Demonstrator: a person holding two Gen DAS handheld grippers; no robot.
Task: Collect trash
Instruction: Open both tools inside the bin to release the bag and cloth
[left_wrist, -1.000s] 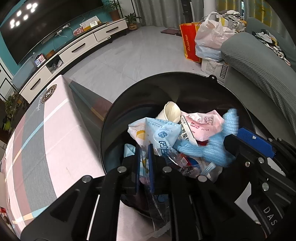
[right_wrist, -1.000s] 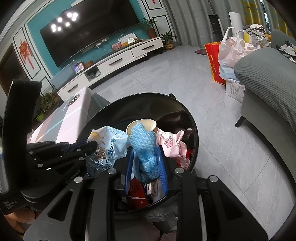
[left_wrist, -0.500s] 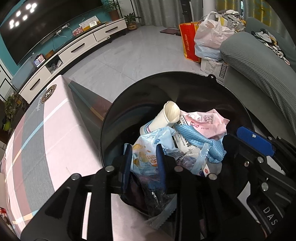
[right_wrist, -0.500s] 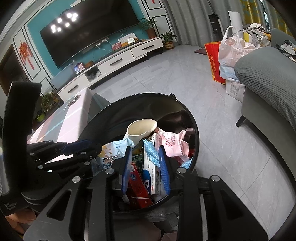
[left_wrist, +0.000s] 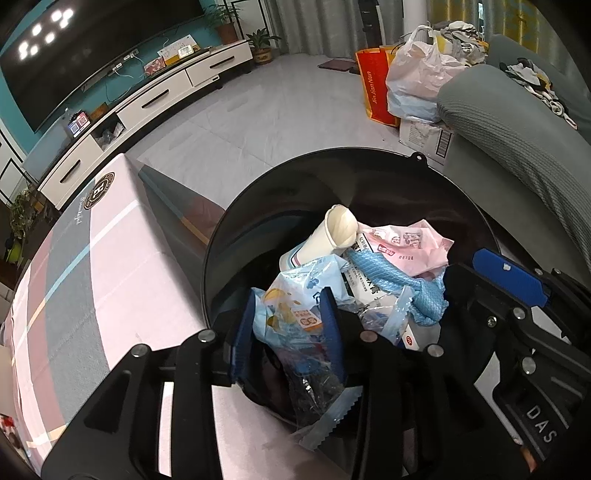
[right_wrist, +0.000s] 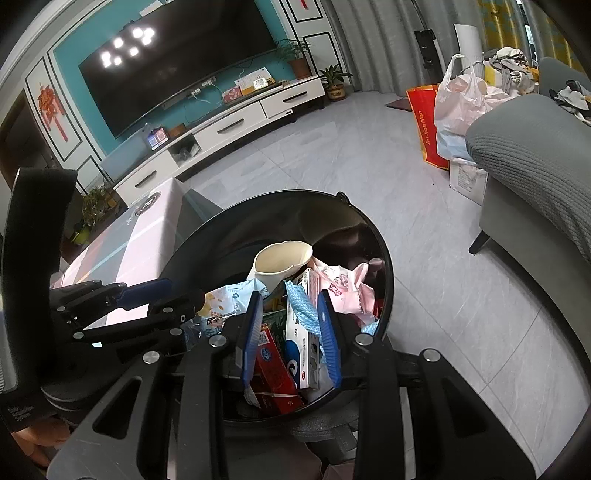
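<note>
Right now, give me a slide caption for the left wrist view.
Left tongs opening over the black bin, a light blue snack bag between them atop a paper cup and blue cloth.

My left gripper (left_wrist: 290, 328) angled steeply down, jaws opening, wrapper between pads, unpressed. My right gripper (right_wrist: 290, 332) angled down, jaws parted, gripping nothing. Both side by side.

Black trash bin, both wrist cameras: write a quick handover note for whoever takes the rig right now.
Left claw: jaws opening around the light blue snack bag, which lies in the black bin.
Right claw: open over the bin, gripping nothing; blue cloth lies loose between its fingers.
In the bin: paper cup, pink wrapper, red box, white box.
Done: these items binned.
Left: pull both claws clear.
</note>
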